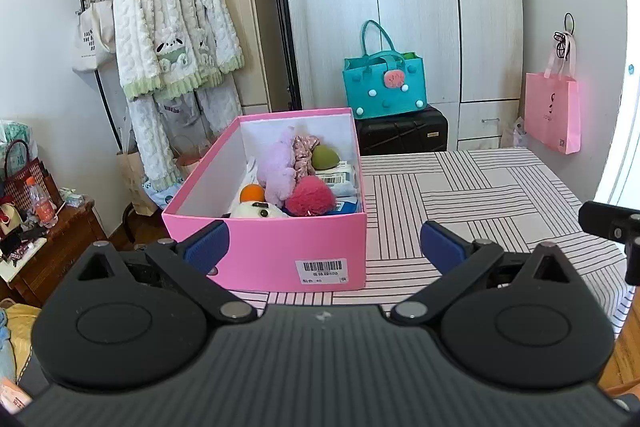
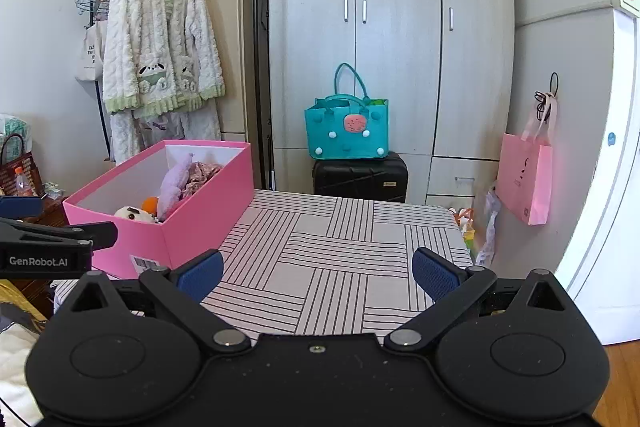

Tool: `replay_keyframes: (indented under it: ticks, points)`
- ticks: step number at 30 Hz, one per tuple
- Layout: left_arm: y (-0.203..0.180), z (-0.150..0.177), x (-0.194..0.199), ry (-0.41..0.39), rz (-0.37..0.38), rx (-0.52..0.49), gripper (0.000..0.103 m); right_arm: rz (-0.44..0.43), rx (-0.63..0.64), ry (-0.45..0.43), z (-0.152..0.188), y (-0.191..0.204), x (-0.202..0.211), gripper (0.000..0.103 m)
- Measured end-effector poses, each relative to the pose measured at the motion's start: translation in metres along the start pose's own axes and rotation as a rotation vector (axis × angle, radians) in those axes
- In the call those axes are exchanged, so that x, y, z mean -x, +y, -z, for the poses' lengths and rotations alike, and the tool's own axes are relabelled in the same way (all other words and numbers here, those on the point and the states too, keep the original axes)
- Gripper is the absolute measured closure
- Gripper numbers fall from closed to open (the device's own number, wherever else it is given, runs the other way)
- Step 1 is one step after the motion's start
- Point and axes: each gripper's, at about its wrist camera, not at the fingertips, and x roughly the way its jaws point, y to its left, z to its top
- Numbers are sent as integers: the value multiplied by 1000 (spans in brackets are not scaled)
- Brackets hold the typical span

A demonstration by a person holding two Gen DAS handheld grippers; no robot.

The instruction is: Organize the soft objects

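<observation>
Above the striped table [image 2: 340, 267], the left gripper [image 1: 324, 247] and right gripper [image 2: 318, 273] are held level, fingers spread wide, empty. Soft toys [image 1: 280, 183] are kept inside the pink box [image 1: 280, 251]. "GenRobot.AI" is printed on the left gripper.

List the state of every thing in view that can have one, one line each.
pink box: lidless, soft toys inside
left gripper: open, holding nothing
right gripper: open, holding nothing
wardrobe doors: shut
wardrobe drawer: shut
black suitcase: shut, teal bag on top
teal bag: upright, open-topped
pink bag: hanging from wall hook
</observation>
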Motion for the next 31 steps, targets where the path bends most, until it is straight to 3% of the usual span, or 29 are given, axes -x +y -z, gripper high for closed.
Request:
replay_keyframes:
  ticks: [31]
  points:
    - [0, 4, 5, 2, 66, 25, 0, 7, -11, -6, 6, -1, 2, 1]
